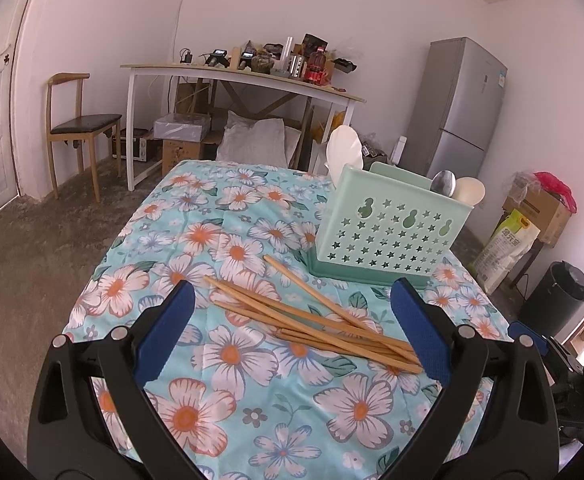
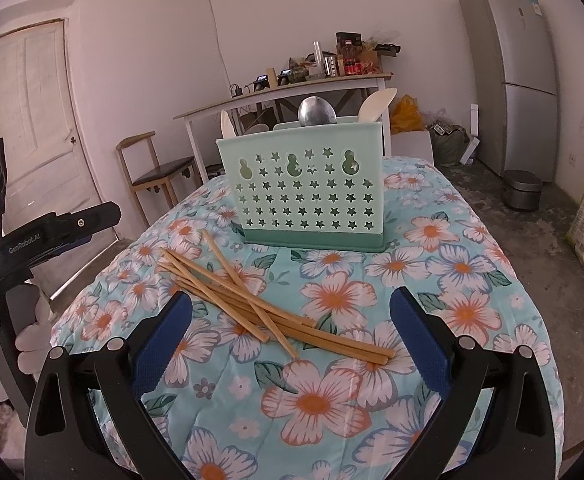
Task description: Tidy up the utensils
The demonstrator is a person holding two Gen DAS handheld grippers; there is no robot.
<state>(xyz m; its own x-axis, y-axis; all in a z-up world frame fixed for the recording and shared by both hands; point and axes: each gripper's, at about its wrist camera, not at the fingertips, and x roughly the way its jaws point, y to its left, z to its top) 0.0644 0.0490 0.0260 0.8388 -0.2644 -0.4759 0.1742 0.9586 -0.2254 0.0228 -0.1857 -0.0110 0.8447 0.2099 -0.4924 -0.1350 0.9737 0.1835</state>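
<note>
Several wooden chopsticks point(image 1: 315, 320) point(image 2: 252, 300) lie crossed in a loose pile on the floral tablecloth point(image 1: 228, 360) point(image 2: 431, 272). Behind them stands a mint green utensil holder point(image 1: 387, 232) point(image 2: 303, 188) with star-shaped holes. It holds a metal spoon point(image 1: 443, 182) point(image 2: 316, 112) and white plastic spoons point(image 1: 343, 152) point(image 2: 377, 105). My left gripper point(image 1: 295, 300) is open, hovering just short of the pile with nothing between its fingers. My right gripper point(image 2: 292, 312) is open too, its blue pads either side of the pile's near end. The left gripper's black body point(image 2: 44, 236) shows at the right wrist view's left edge.
Beyond the table stand a wooden chair point(image 1: 80, 128) point(image 2: 152, 172), a cluttered white side table point(image 1: 244, 76) point(image 2: 284, 92) and a grey fridge point(image 1: 459, 104) point(image 2: 511, 64). A black bin point(image 1: 555, 296), a rice sack point(image 1: 503, 248) and boxes sit on the floor at the right.
</note>
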